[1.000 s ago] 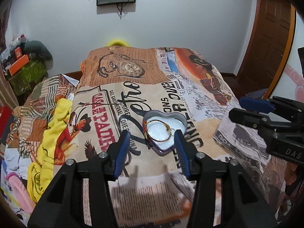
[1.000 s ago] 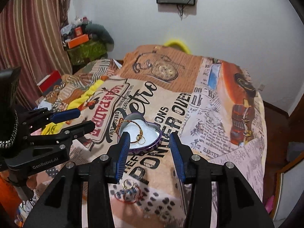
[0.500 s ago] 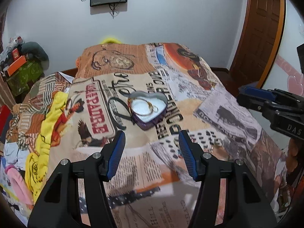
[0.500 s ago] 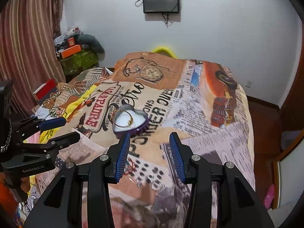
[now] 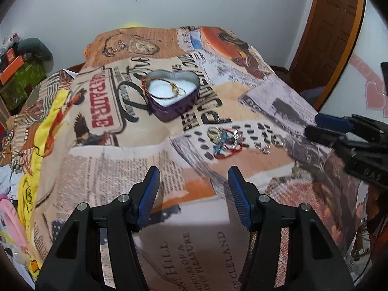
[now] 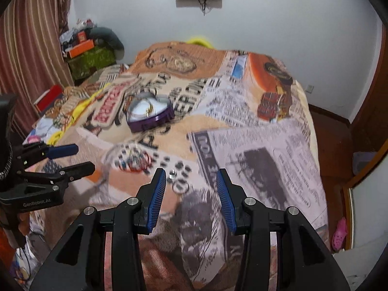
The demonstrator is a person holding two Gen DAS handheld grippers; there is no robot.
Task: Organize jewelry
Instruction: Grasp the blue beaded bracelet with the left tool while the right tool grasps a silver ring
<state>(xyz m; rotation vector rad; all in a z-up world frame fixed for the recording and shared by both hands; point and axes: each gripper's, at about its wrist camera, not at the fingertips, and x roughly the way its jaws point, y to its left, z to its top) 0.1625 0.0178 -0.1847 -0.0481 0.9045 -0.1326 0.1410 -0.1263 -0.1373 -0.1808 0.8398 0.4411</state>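
Holding maybe 2 bangles: heart tin (image 5: 173, 97)

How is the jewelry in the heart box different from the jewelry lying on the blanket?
The jewelry in the heart box is a thin golden bangle with a ring, resting on a white lining. The jewelry on the blanket is a loose heap with a red loop, blue beads and silvery rings. Neither tool holds any of it.

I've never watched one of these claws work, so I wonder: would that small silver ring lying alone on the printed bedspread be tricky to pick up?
Probably. The small silver ring looks thin and smooth, so it might slip from the pads. It lies on the soft printed bedspread, which may give way underneath it. If it is nudged onto its edge, it could roll.
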